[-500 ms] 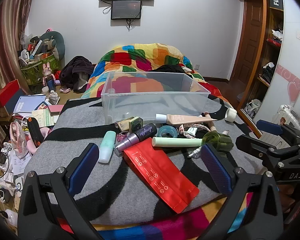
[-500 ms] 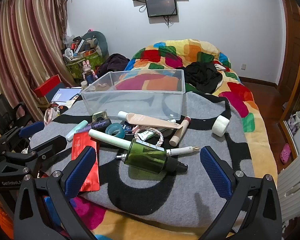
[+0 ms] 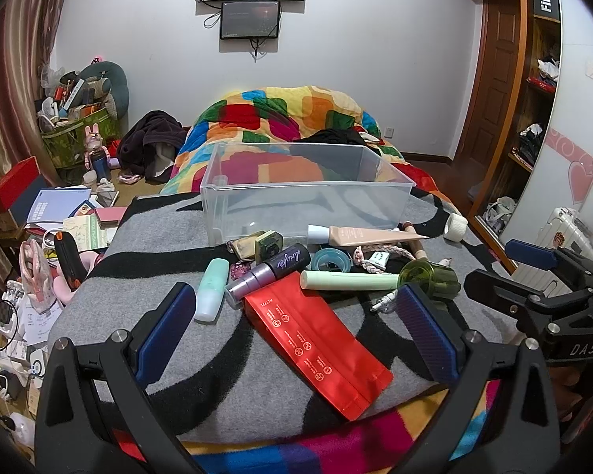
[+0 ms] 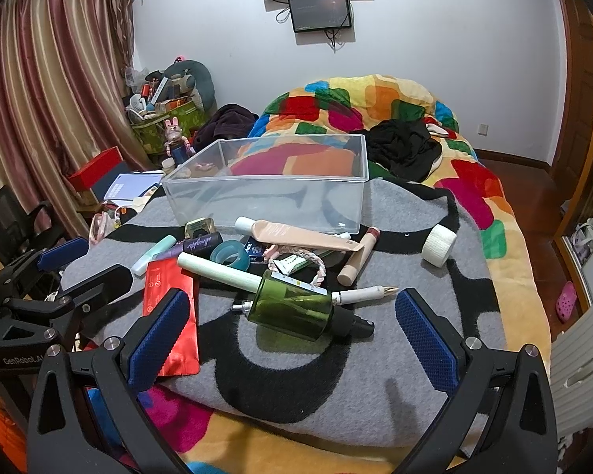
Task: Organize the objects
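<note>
A clear plastic bin (image 3: 308, 189) (image 4: 269, 177) stands empty on the grey and black blanket (image 3: 178, 355) (image 4: 375, 375). In front of it lies a heap of small items: a red foil pouch (image 3: 316, 339) (image 4: 170, 308), a green glass bottle (image 4: 292, 308) (image 3: 431, 276), a pale green tube (image 3: 348, 279) (image 4: 217, 272), a beige tube (image 3: 359, 235) (image 4: 296, 233), a mint stick (image 3: 211, 294), a purple spray bottle (image 3: 269, 272) and a white pen (image 4: 359, 295). My left gripper (image 3: 296, 331) hovers open over the pouch. My right gripper (image 4: 292, 335) hovers open just before the green bottle. Neither holds anything.
A white tape roll (image 4: 439, 245) (image 3: 454, 227) lies apart at the right. A teal tape ring (image 4: 229, 254) and a braided band (image 4: 296, 264) sit in the heap. A colourful quilt (image 4: 375, 110) with black clothes (image 4: 403, 146) covers the bed behind. Floor clutter (image 3: 59, 221) lies left.
</note>
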Demonstrator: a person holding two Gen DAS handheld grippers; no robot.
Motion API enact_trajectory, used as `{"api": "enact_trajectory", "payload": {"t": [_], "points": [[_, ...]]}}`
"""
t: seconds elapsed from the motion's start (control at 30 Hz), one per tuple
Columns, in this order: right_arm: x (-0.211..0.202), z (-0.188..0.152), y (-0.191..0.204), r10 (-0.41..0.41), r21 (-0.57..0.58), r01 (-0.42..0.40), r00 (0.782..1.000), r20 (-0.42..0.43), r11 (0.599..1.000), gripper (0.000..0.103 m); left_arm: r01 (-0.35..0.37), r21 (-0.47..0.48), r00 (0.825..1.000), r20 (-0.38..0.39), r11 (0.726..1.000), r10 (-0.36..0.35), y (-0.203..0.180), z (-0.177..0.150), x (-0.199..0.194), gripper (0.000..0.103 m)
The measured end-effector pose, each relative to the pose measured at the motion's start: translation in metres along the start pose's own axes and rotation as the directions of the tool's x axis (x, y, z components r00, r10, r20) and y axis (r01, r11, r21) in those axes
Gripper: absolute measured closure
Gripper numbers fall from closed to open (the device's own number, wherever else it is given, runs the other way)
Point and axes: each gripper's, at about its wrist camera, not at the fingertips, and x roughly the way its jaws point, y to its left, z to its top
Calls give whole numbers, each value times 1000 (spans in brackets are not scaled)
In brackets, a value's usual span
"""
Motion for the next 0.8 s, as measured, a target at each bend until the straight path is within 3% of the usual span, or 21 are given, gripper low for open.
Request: {"api": "enact_trajectory", "payload": {"t": [0.8], "points": [[2, -1, 1, 6, -1, -6, 1000, -11, 1000, 0, -2, -3, 1000, -1, 1000, 2, 0, -1, -1, 0]]}}
